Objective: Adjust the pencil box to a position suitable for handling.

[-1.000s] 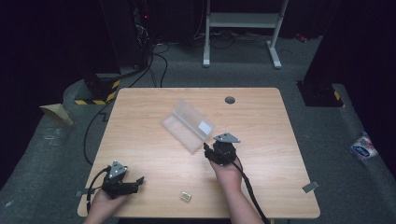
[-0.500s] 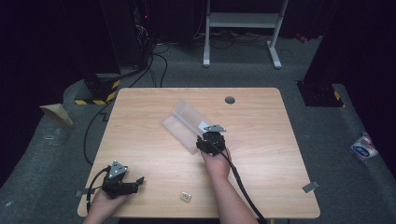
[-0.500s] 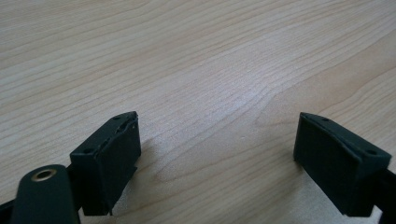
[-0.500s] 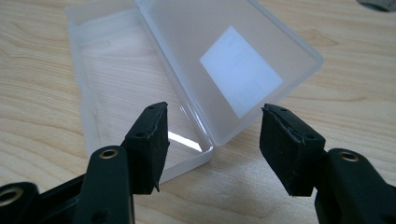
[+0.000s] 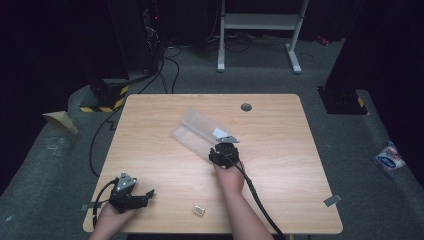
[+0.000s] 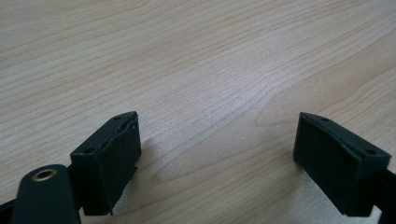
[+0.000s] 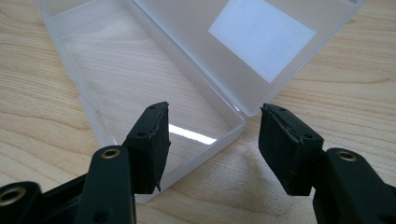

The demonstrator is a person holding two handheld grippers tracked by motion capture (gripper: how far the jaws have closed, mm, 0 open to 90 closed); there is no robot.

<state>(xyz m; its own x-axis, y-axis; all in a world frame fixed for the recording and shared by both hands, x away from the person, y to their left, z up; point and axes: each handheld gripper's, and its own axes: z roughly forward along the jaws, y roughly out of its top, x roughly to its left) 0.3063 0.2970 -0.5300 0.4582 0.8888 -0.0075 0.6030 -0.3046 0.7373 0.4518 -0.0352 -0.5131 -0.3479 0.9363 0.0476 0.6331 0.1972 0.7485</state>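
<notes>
A clear plastic box point(image 5: 200, 131) lies open near the table's middle, its lid point(image 7: 261, 42) raised and bearing a white label point(image 7: 261, 37). The tray point(image 7: 140, 84) of the box is empty. My right gripper point(image 5: 223, 153) is open just in front of the box's near corner point(image 7: 236, 116), its jaws either side of that corner without touching it. My left gripper point(image 5: 134, 196) rests open near the front left edge, over bare wood point(image 6: 210, 93). A small pale block point(image 5: 199, 210) lies near the front edge between my two forearms.
The wooden table point(image 5: 280, 190) has a round cable hole point(image 5: 246, 107) at the back. Beyond it stand a white metal frame point(image 5: 260, 30), cables point(image 5: 170, 55) and dark equipment on a grey floor. A crumpled packet point(image 5: 389, 157) lies on the floor at the right.
My right gripper has moved left and forward along the table to the near corner of the open box. The left gripper has stayed put.
</notes>
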